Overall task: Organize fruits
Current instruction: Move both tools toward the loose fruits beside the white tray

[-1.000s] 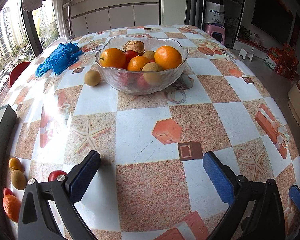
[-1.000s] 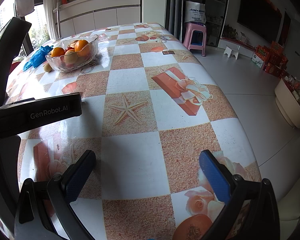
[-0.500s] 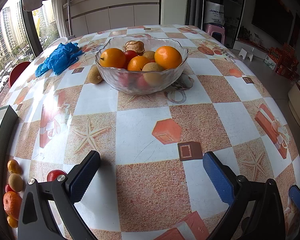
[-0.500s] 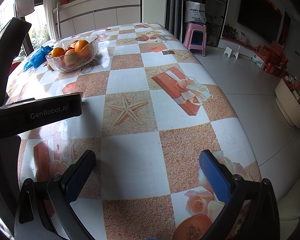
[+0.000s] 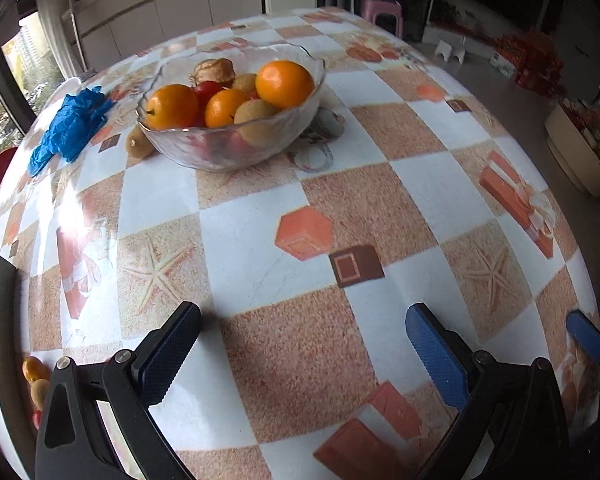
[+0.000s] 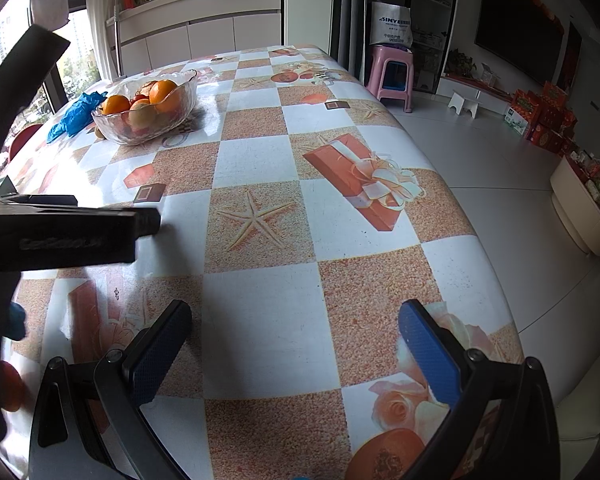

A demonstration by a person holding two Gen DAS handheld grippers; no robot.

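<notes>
Glass bowl sits well ahead of my left gripper, slightly left of its centreline, on the checkered tablecloth. I count three oranges in it, at least two kiwis, something red between the oranges that I can't identify, and one brown wrinkled fruit at the back. More red shapes show through the glass lower down; can't count those.

One loose kiwi lies on the cloth touching the bowl's left side. One crumpled blue glove lies further left of that, well ahead of the left finger.

Left gripper: jaws wide apart, nothing between the two blue pads, only bare cloth. Near its left finger, at the frame edge, I see a small cluster of loose fruit: one small orange-yellow piece, one kiwi-coloured piece, a bit of red below. Mostly cut off, count is uncertain.

Right gripper: also spread wide, gripping nothing, over bare cloth near the table's near edge. From it the bowl is far ahead and to the left. The left gripper's black body crosses that view on the left side. One pink stool stands on the floor beyond the table's far right corner.
</notes>
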